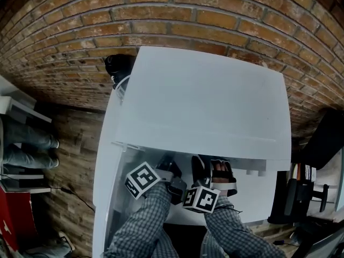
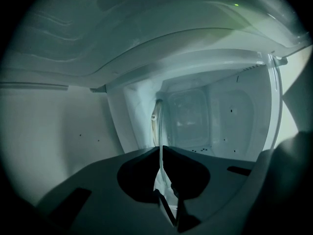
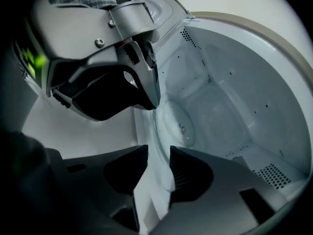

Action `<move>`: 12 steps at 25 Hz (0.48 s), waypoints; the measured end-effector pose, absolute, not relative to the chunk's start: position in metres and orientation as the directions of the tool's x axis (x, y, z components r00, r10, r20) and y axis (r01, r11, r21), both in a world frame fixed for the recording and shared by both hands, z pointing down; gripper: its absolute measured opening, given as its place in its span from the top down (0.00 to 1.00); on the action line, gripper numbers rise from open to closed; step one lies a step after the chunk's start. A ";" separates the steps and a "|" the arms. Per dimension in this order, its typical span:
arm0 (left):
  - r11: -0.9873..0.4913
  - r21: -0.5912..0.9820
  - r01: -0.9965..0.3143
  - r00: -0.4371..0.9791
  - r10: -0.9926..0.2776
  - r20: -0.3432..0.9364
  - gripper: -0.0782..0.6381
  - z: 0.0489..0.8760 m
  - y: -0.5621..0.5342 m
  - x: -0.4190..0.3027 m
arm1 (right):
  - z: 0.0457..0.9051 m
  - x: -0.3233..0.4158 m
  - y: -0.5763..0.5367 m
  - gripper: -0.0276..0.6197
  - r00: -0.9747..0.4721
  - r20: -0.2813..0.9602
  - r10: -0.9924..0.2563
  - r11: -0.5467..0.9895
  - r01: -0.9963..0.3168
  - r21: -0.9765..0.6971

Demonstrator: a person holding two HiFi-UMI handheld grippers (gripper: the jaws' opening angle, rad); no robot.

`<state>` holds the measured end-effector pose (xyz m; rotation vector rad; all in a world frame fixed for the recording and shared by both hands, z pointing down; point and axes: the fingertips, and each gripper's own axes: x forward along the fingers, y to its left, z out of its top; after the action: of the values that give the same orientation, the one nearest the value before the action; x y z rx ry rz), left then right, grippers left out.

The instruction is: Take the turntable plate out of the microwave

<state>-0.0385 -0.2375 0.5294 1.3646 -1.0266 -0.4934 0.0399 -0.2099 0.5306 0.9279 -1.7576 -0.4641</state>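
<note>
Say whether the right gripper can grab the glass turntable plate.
Probably yes: the right gripper stands open astride the rim of the round clear glass turntable plate, nothing blocking; the left gripper clamps it.

Head view steeply down over the microwave (image 1: 204,101); 2 gripper views close inside, turntable plate (image 3: 178,126) in both.

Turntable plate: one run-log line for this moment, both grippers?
turntable plate inside microwave | left gripper shut on plate rim | right gripper open, rim between jaws, not clamped

I record a wooden floor (image 1: 75,138) below the brick wall (image 1: 188,15); a person's shoes (image 1: 52,143) rest there, left of the microwave (image 1: 204,101).
</note>
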 end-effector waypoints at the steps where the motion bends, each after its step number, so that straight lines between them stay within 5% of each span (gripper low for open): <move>1: 0.198 0.945 -0.261 0.505 -0.806 0.309 0.85 0.529 -0.238 -0.038 | 0.530 0.040 -0.210 0.75 -0.152 0.614 -0.775 0.621 -0.366 0.693; 12: 0.195 0.948 -0.251 0.505 -0.809 0.300 0.85 0.527 -0.236 -0.039 | 0.521 0.032 -0.221 0.77 -0.176 0.605 -0.777 0.622 -0.363 0.694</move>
<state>-0.0388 -0.2362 0.5266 1.3605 -1.0199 -0.5060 0.0319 -0.2209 0.5213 0.9257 -1.7788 -0.4843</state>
